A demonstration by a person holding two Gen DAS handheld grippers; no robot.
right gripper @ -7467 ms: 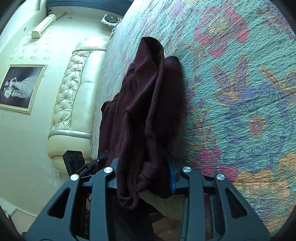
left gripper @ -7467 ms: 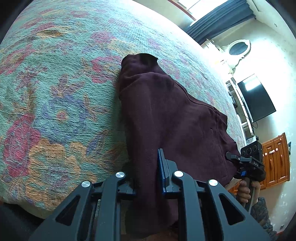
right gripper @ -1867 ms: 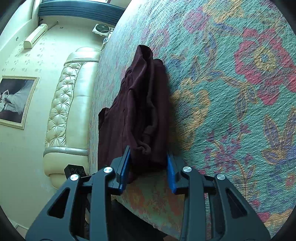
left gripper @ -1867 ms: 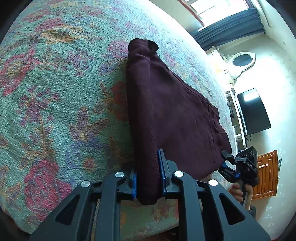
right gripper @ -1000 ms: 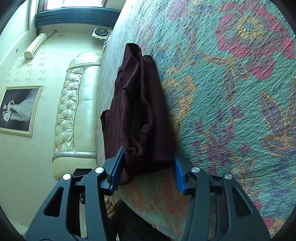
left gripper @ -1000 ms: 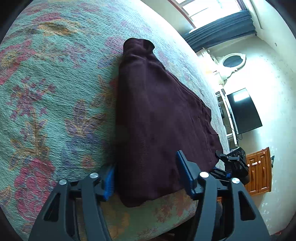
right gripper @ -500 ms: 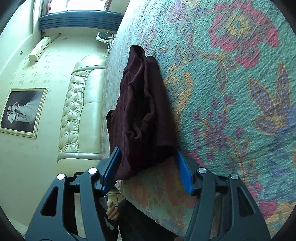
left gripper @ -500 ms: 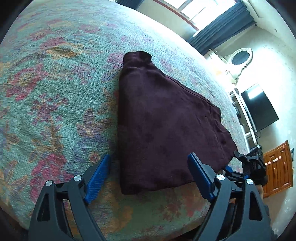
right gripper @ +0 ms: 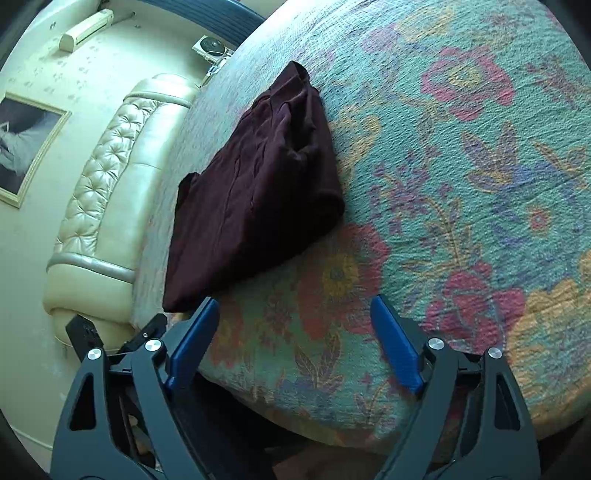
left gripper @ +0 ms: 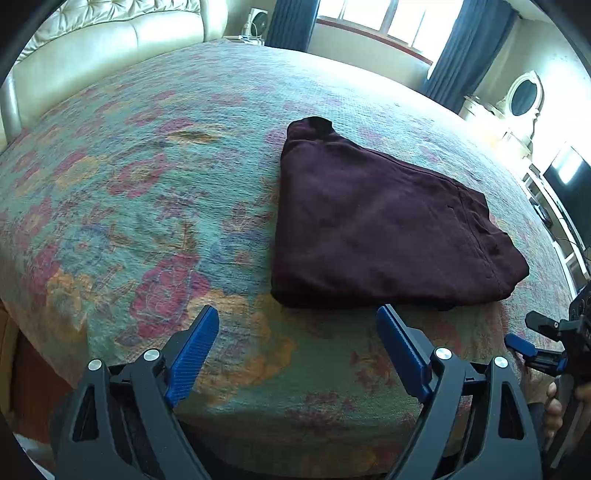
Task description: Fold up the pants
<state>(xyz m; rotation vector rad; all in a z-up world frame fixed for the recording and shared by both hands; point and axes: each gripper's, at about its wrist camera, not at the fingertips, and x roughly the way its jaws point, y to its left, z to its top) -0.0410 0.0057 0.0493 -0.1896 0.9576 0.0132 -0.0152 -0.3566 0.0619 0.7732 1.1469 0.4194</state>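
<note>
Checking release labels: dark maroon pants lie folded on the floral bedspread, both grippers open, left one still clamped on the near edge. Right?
Not quite. The left gripper holds nothing: its jaws have just opened and stand clear of the pants, as the left wrist view shows. The pants do lie folded on the bedspread, and the right gripper is open too.

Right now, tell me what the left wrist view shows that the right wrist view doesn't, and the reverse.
Only the left wrist view shows the bright window with dark blue curtains, the black television screen and the open right gripper. Only the right wrist view shows the framed picture and the wall air conditioner. Both show the folded dark maroon pants on the floral bedspread and the cream tufted headboard.
</note>
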